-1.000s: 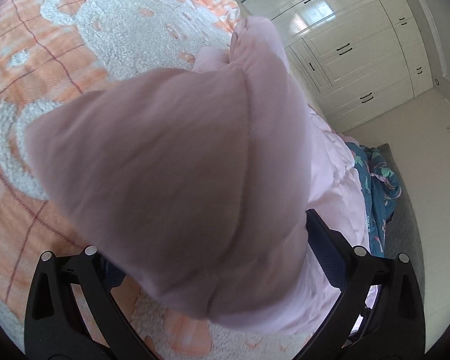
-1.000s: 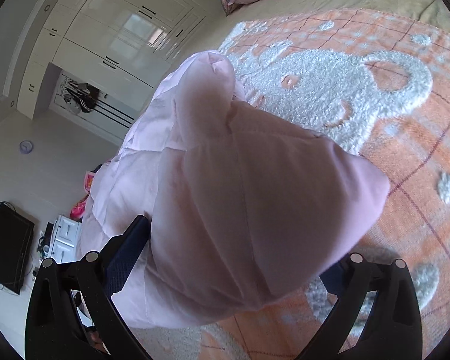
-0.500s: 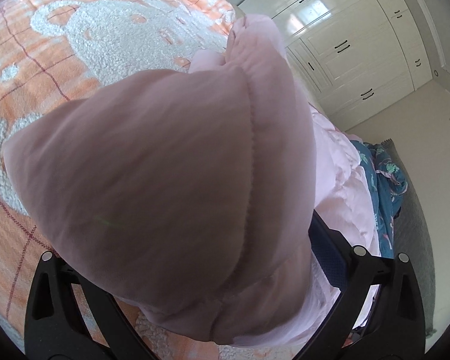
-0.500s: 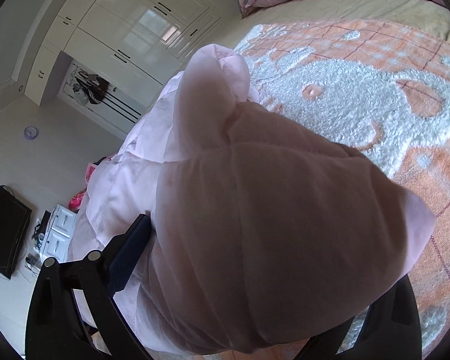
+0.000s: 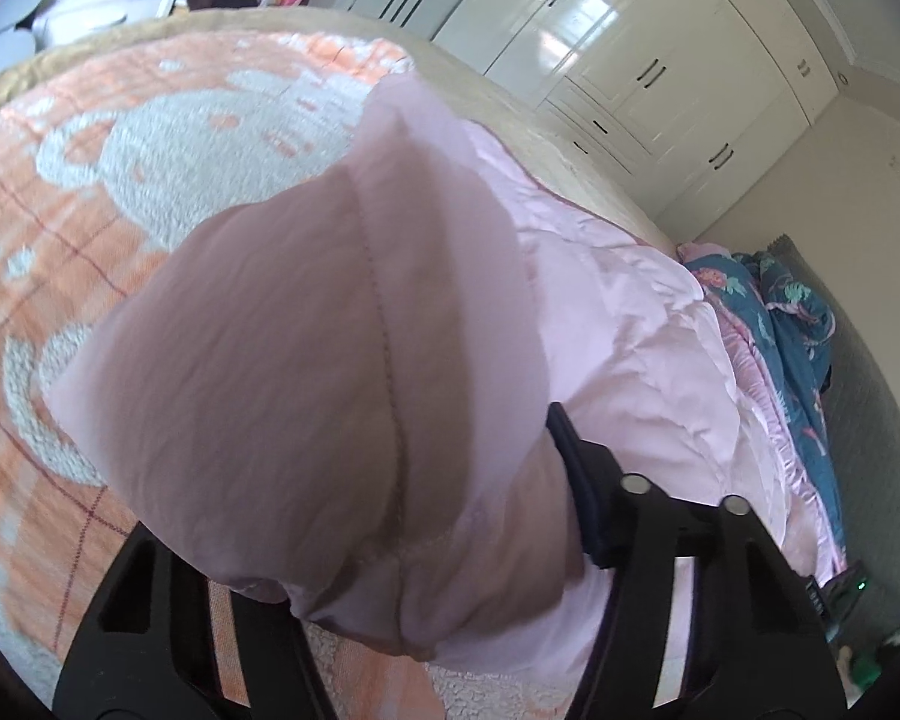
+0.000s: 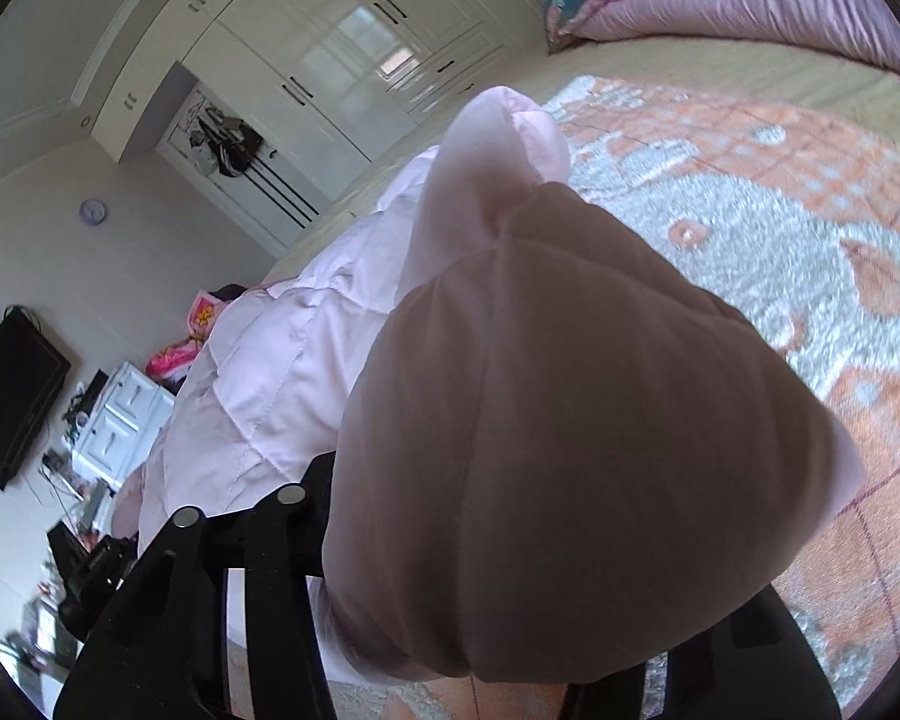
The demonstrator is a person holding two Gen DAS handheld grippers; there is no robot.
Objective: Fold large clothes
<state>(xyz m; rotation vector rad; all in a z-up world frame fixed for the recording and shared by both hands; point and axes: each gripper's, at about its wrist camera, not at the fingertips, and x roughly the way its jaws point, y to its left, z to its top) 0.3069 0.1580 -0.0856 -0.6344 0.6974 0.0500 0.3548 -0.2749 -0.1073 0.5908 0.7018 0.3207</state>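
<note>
Two views are given. From the left wrist, a fold of the pink padded jacket (image 5: 330, 372) is seen pinched in the left gripper (image 5: 414, 618), whose fingers (image 5: 576, 456) are closed on the cloth; most of the bed blanket (image 5: 120, 180) beyond the jacket is hidden by it. White wardrobes (image 5: 648, 60) stand behind the jacket, a blue floral quilt (image 5: 792, 324) to its right.

From the right wrist, the jacket (image 6: 570, 432) is likewise clamped by the right gripper (image 6: 480, 648), its fingers (image 6: 312, 504) pressed onto the fabric. The blanket (image 6: 810, 252) lies right of the jacket; a television (image 6: 12, 396) and a white drawer unit (image 6: 120, 420) are seen to its left.
</note>
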